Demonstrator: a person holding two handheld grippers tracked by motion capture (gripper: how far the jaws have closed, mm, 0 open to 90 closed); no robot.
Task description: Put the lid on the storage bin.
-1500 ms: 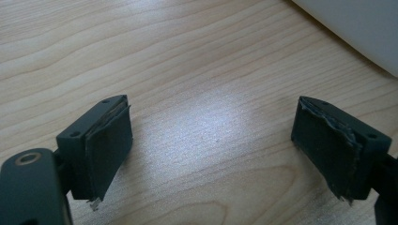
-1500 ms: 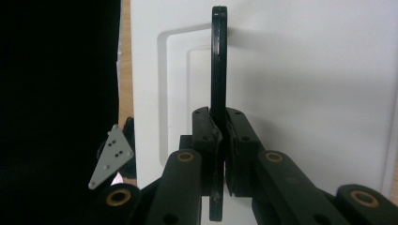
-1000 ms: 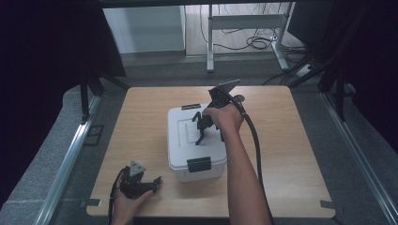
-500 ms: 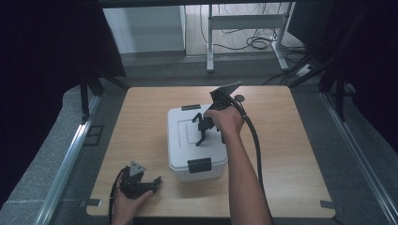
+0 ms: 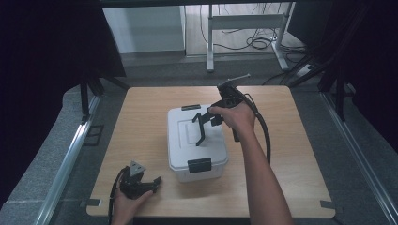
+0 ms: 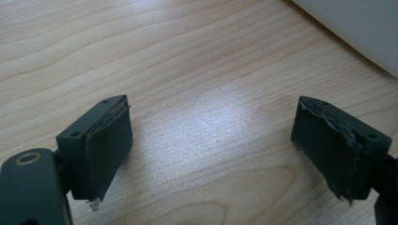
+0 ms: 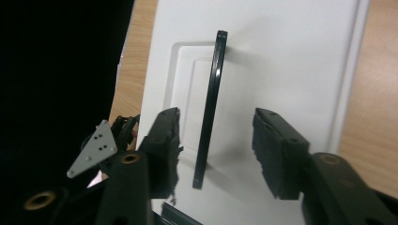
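No text, label, brand, number or sign can be read anywhere in these pictures.

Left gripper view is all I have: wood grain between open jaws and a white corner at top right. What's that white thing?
Observer: It's a white lidded box in the middle of the table, with a black latch on its near end.
Operator: Where's the other gripper?
Observer: The right gripper hangs over the lid, with a jaw on either side of the thin black handle.
Operator: Is it clamped on the handle?
Observer: No. The right gripper view shows a gap between each pad and the handle.
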